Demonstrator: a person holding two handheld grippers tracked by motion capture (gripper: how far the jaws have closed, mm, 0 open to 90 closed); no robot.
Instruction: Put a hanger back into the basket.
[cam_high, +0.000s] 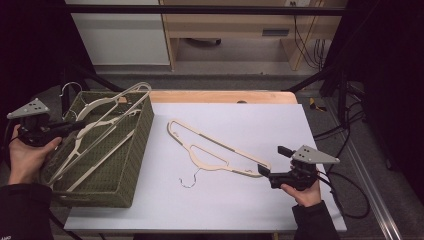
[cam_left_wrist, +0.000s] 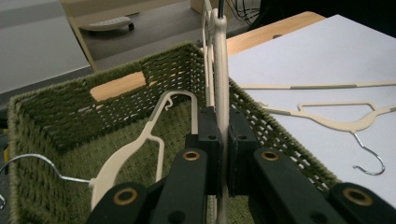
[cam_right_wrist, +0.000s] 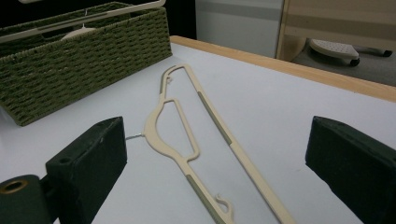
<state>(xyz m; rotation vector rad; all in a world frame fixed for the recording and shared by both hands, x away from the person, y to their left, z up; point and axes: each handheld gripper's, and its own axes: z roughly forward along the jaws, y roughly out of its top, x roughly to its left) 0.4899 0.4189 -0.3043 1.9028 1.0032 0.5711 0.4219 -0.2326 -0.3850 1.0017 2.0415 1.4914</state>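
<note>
Basket (cam_high: 135, 150): olive green, woven pattern
Hanger on sheet (cam_high: 220, 150): cream, grey-green grip strips, silver wire hook
Hangers in basket (cam_high: 95, 135): cream, silver hooks
Table cover (cam_high: 260, 125): pale grey-white
Table edge (cam_high: 220, 96): light wood
Gripper jaws: black, brass-coloured rivets

On the bench (cam_high: 240, 200), the near strip from five to seven o'clock lies open, as does the far right corner at one o'clock. A cream hanger (cam_high: 220, 150) lies flat across the middle, running from eleven toward four o'clock, its wire hook (cam_high: 189, 181) jutting toward six. The green woven basket (cam_high: 135, 150) walls off the nine o'clock side; hangers inside it (cam_high: 100, 135) stick up past its rim, crowding entry from above. The right hand-held gripper (cam_high: 267, 172) sits at four o'clock, jaws spread, just beside the hanger's end.
</note>
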